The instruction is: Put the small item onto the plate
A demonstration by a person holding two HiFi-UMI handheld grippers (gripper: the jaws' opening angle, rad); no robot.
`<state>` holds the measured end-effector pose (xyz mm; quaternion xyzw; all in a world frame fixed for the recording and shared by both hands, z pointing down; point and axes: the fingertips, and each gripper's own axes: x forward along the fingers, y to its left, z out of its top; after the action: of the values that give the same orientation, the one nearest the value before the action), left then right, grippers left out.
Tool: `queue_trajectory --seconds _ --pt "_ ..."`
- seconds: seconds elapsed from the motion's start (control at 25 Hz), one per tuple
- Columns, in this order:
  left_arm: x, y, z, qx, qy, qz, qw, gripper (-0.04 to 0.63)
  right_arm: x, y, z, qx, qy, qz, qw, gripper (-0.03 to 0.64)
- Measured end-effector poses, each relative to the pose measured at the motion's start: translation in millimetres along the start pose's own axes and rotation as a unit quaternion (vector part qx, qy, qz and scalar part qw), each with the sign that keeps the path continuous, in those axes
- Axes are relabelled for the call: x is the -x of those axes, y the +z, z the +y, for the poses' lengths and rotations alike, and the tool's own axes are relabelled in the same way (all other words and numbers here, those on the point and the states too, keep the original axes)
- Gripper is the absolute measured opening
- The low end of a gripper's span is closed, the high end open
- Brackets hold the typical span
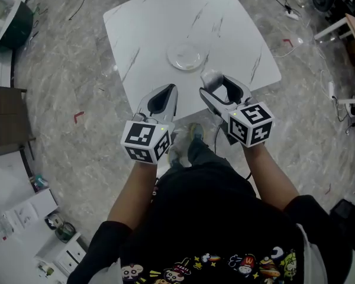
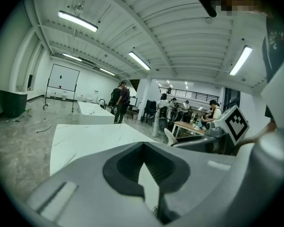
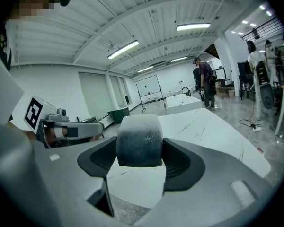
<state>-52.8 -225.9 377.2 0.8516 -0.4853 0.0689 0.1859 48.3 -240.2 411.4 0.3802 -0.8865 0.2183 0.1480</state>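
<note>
A clear round plate (image 1: 185, 57) lies near the middle of the white marble table (image 1: 148, 22). My right gripper (image 1: 218, 81) hovers over the table's near edge, just below the plate, shut on a small grey-white rounded item (image 1: 210, 77). In the right gripper view the item (image 3: 138, 141) fills the space between the jaws, with the table (image 3: 203, 126) beyond it. My left gripper (image 1: 167, 90) hangs beside the right one at the near edge, shut and holding nothing. In the left gripper view its jaws meet at the tips (image 2: 144, 145). The plate does not show in either gripper view.
The table (image 2: 94, 136) stands alone on a grey marbled floor (image 1: 65, 70). Cables (image 1: 284, 7) trail at the back right, and shelving and boxes (image 1: 23, 212) sit at the left. Several people (image 2: 120, 100) stand far off, near a whiteboard (image 2: 63, 82) and a green bin (image 2: 12, 103).
</note>
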Motion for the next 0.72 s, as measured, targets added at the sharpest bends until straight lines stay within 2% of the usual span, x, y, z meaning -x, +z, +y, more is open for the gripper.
queue_trajectory --seconds 0.72 --pt "-71 -46 60 0.045 0.060 0.035 0.9966 0.000 -137 -26 -82 0.042 0.023 0.081 0.996 0.327"
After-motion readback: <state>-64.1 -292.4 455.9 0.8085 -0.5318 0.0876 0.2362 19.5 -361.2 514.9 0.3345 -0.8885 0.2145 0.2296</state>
